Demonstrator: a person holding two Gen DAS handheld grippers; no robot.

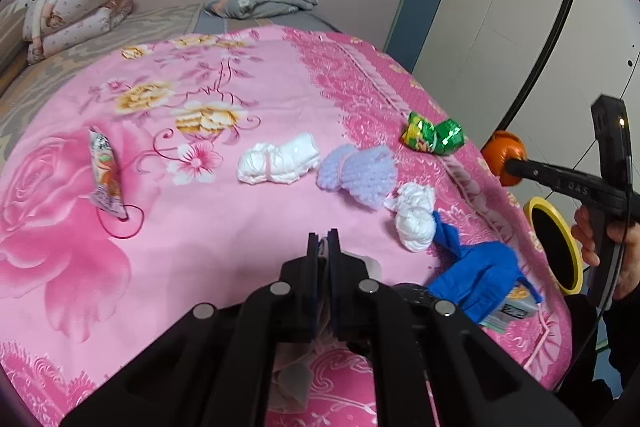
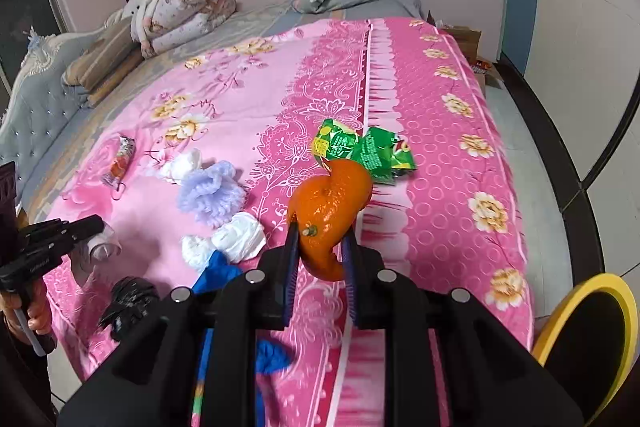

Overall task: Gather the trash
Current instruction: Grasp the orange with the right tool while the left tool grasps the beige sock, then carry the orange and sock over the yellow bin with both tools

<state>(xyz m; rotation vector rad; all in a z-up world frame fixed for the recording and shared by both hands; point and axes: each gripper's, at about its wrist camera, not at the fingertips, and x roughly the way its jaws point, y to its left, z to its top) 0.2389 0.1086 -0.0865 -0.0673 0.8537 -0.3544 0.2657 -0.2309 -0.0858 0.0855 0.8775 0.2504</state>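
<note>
With the right gripper (image 2: pixel 320 247) clamped on the orange peel (image 2: pixel 330 215) and the left gripper (image 1: pixel 324 247) pinching crumpled tissue (image 2: pixel 100 247), carry the peel level over the yellow-rimmed bin (image 2: pixel 588 343) before releasing — squeezing harder risks tearing it.

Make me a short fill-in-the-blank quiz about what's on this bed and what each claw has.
1. The right claw grips a piece of ____ peel.
2. The crumpled snack bag near the bed's edge is ____.
3. The bin beside the bed has a ____ rim.
4. The left claw is shut on a crumpled ____.

Missing words: orange; green; yellow; tissue
</note>
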